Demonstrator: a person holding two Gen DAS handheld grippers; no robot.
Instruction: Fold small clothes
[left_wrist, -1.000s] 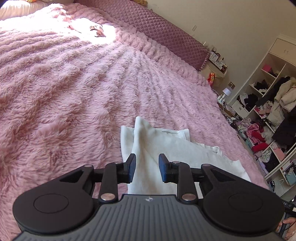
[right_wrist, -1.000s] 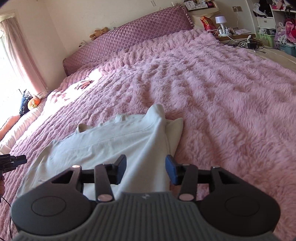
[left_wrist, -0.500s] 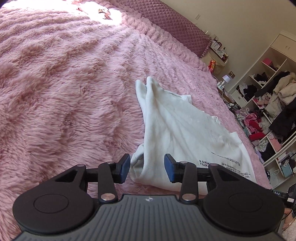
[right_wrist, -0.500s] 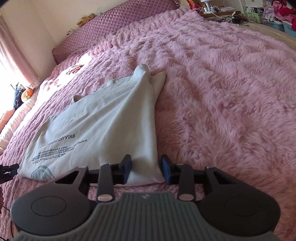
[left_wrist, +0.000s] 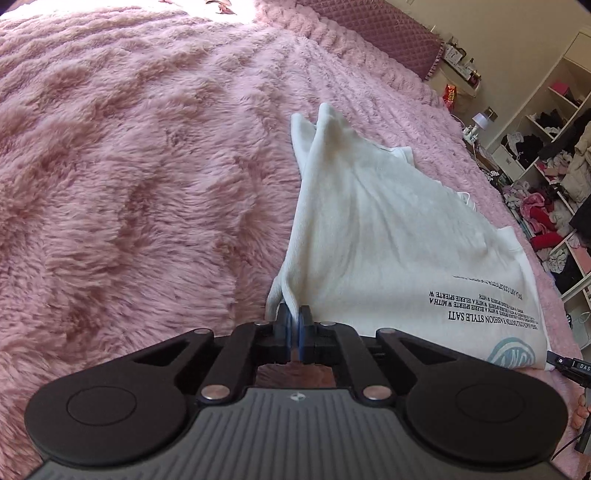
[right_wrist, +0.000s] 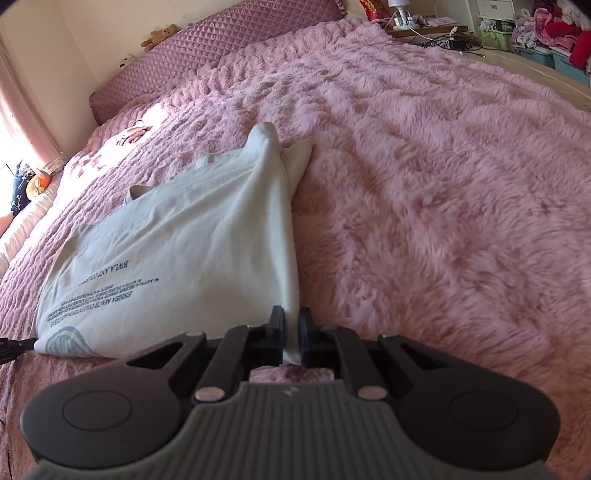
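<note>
A white T-shirt (left_wrist: 384, 229) with black printed text lies on the pink fluffy bed cover, stretched away from me. It also shows in the right wrist view (right_wrist: 192, 243). My left gripper (left_wrist: 294, 325) is shut on the near left corner of the shirt's edge. My right gripper (right_wrist: 291, 332) is shut on the near right corner of the same edge. The cloth between the two corners is slightly lifted and pulled taut.
The pink fluffy bed cover (left_wrist: 129, 184) fills both views. A quilted purple headboard (right_wrist: 207, 51) stands at the far end. Open shelves with piled clothes (left_wrist: 554, 192) stand beside the bed. A bedside table with a small lamp (left_wrist: 480, 120) is near the headboard.
Both grippers moved back along the shirt to its near edge and closed on its corners. They were open before. More of the shirt and its print now shows.
</note>
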